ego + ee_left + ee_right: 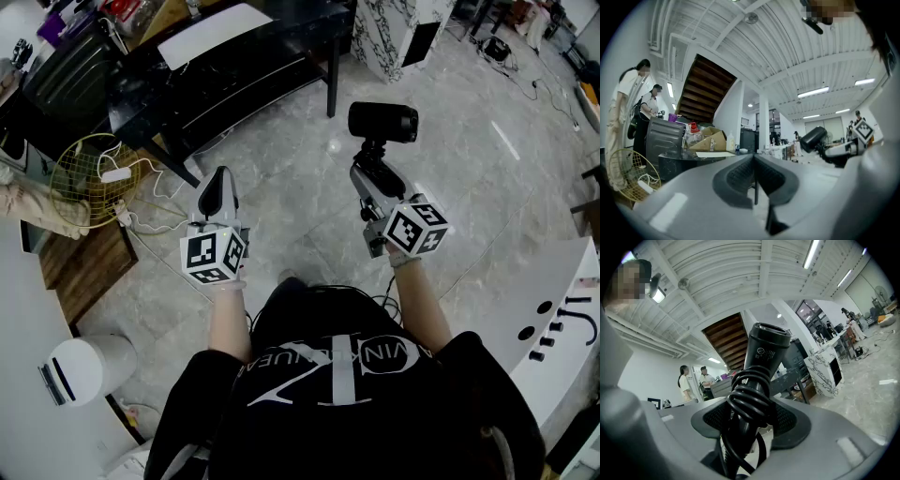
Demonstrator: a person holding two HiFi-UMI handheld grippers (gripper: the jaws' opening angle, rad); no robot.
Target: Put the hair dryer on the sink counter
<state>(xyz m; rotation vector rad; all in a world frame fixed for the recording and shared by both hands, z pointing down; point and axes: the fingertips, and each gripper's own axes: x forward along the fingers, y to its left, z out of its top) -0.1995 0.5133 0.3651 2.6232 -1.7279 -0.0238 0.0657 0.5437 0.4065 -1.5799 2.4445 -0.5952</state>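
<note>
A black hair dryer (382, 122) stands upright in my right gripper (371, 174), which is shut on its handle. In the right gripper view the hair dryer (764, 352) rises between the grey pads (793, 422), its black cord coiled round the handle, barrel pointing up. My left gripper (218, 180) hangs over the floor to the left, shut and holding nothing; in the left gripper view its pads (740, 176) meet, and the hair dryer (813, 138) shows off to the right. A white sink counter (568, 291) with a black faucet (583, 321) curves along the right edge.
Marble floor lies below both grippers. A low black table (234, 66) stands at the far side, with a gold wire basket (89, 183) and cables on the left. A white bin (89, 366) sits at lower left. Two people (633, 108) stand by a dark suitcase.
</note>
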